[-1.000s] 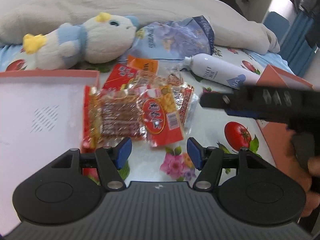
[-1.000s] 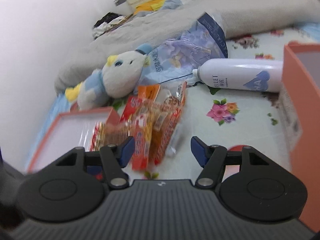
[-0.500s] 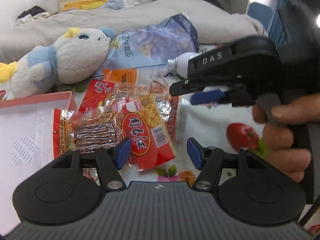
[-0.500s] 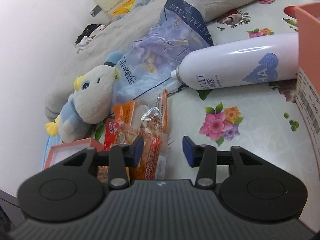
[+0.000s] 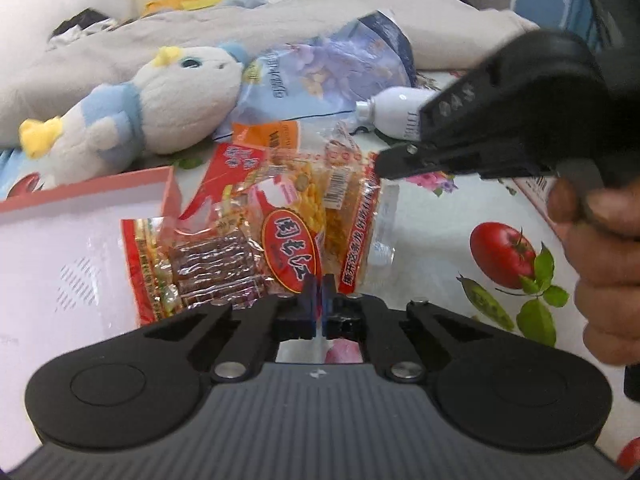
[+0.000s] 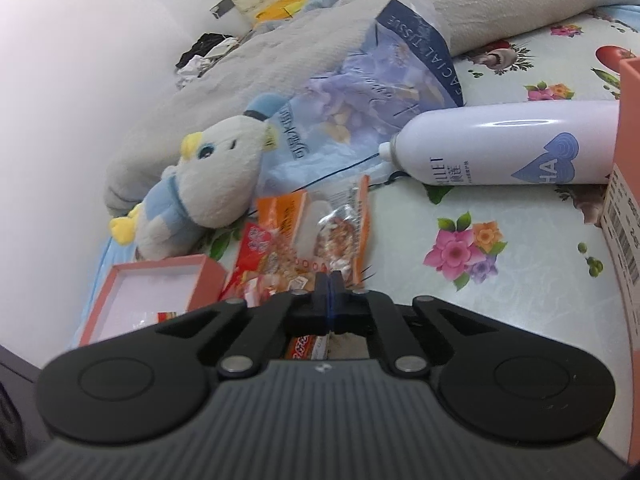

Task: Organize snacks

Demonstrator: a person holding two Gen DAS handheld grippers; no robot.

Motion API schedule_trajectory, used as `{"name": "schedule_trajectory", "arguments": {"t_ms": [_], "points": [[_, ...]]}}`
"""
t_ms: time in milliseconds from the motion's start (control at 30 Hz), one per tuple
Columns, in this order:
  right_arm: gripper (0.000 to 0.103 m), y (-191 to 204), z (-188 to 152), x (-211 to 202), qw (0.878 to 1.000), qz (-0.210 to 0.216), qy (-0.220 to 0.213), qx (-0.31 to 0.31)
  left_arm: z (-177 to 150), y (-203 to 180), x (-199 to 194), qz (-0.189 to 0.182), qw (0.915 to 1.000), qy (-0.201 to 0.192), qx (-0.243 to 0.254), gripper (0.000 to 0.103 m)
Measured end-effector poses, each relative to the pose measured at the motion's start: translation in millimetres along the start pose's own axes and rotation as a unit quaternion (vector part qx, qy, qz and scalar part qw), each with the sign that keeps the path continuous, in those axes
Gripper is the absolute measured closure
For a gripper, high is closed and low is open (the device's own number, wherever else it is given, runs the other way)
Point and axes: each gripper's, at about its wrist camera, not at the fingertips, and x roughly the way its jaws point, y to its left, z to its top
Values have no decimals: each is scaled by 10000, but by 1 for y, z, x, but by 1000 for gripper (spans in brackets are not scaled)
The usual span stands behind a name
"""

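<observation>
A pile of red and orange snack packets (image 5: 280, 220) lies on the flowered bed sheet, next to an open pink box (image 5: 72, 248). My left gripper (image 5: 319, 286) is shut on the near edge of the red packet with the oval label (image 5: 290, 244). My right gripper (image 6: 329, 282) is shut on a snack packet (image 6: 340, 240) at the far right of the pile. In the left wrist view the right gripper (image 5: 404, 162) comes in from the right over the pile. The pink box also shows in the right wrist view (image 6: 152, 292).
A white and blue plush toy (image 5: 160, 100) lies behind the pile. A blue facial tissue pack (image 6: 380, 92) and a white spray bottle (image 6: 508, 148) lie beyond. Another orange box (image 6: 628, 240) stands at the right edge. A grey blanket (image 5: 240, 28) covers the back.
Both grippers moved in toward the snack pile and closed. They were open one second ago and are now shut on packets.
</observation>
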Motion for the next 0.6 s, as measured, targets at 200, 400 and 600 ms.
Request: {"name": "schedule_trajectory", "arguments": {"t_ms": [200,400,600], "points": [[100,13,-10,-28,10000,47,-37,-61,-5,4,-36,-43,9996,-132,-252,103],[100,22,-21,-57,9999,65,-102,-88,-17,-2,-71,-104,9989,-201,-409,103],[100,24,-37,-89,9997,-76,-192,-152,-31,-13,-101,-148,9985,-248,-468,103]]}}
